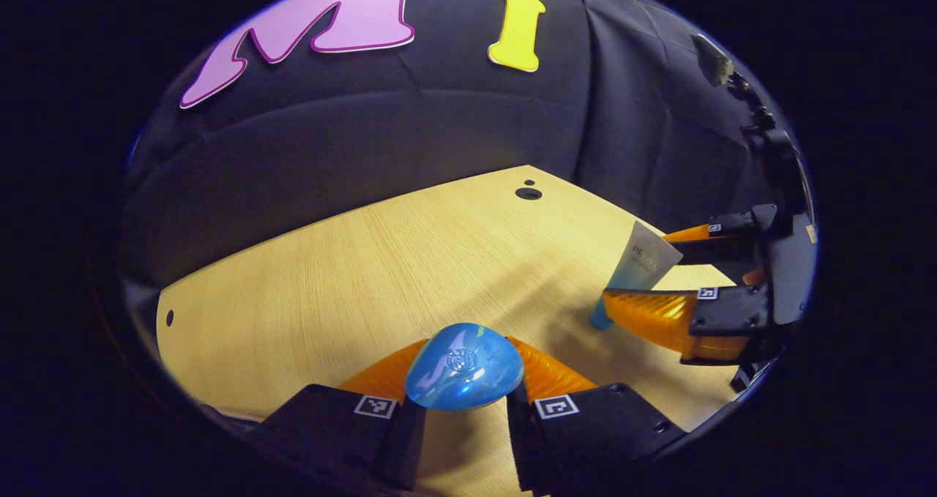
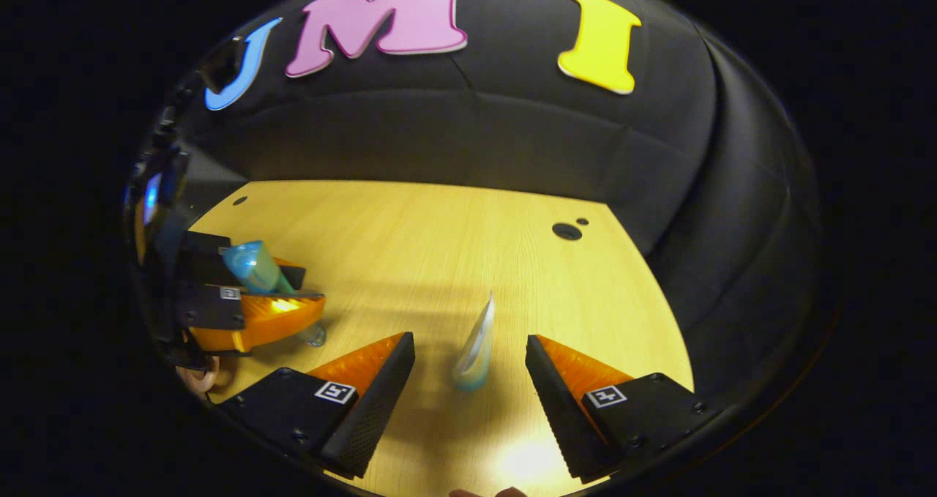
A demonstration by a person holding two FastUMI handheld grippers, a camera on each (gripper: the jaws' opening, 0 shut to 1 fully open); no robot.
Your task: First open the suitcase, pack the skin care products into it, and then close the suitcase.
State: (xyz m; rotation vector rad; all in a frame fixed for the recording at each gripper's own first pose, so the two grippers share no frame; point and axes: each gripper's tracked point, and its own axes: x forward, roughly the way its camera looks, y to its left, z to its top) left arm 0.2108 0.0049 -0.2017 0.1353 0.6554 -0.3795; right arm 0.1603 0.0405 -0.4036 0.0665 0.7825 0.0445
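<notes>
Two products are in play on the table. The left gripper is clamped on a blue bottle, both fingers pressing its smooth, glossy, likely slippery cap end. The tube stands cap-down between the right gripper's wide-open jaws, touching neither. It looks light, soft and easy to tip; a grip low on the body, near the stiffer cap, seems safest.

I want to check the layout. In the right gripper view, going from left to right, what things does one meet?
Left gripper shut on a blue bottle → upright tube standing on the table, between the open right gripper's fingers → dark hole in the table.
</notes>
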